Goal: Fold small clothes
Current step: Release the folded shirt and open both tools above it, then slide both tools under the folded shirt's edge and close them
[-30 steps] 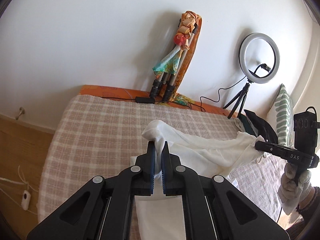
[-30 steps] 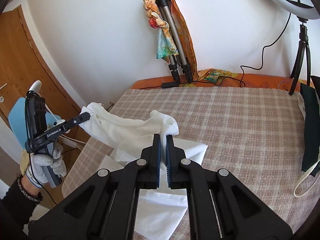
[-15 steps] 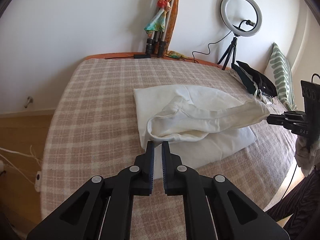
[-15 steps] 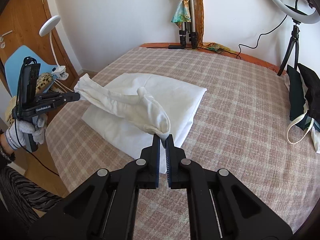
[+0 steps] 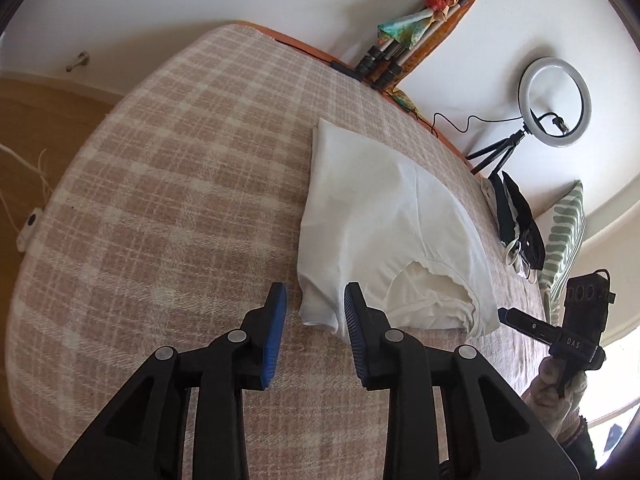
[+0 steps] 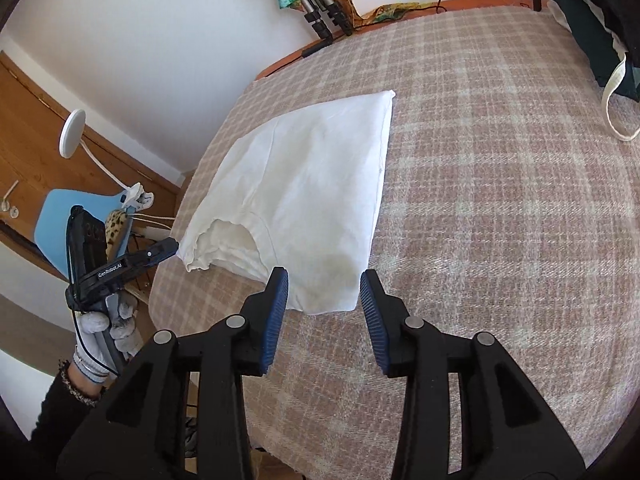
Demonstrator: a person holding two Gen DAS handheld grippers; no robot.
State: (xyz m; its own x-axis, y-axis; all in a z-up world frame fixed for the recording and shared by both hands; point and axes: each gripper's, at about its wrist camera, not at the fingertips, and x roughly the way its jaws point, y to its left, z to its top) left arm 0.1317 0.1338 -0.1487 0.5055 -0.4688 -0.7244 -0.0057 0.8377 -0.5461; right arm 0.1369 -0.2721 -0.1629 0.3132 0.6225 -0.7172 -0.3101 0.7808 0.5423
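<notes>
1. White shirt [image 5: 384, 216]: folded flat on the checked bed [image 5: 168, 184], by its near edge.
2. Left gripper [image 5: 314, 312]: jaws wide apart, holding nothing.
3. Right gripper [image 6: 323, 296]: jaws wide apart, holding nothing.

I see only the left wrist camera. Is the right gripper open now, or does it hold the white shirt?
Observer: The right gripper is open. The white shirt lies folded on the plaid blanket, and its near corner shows between the fingers, not pinched.
Operator: Thank you. What stands beside the bed, behind my left gripper?
Observer: Past the left gripper there is a blue chair, with a white lamp rising above it in front of a wooden door.
</notes>
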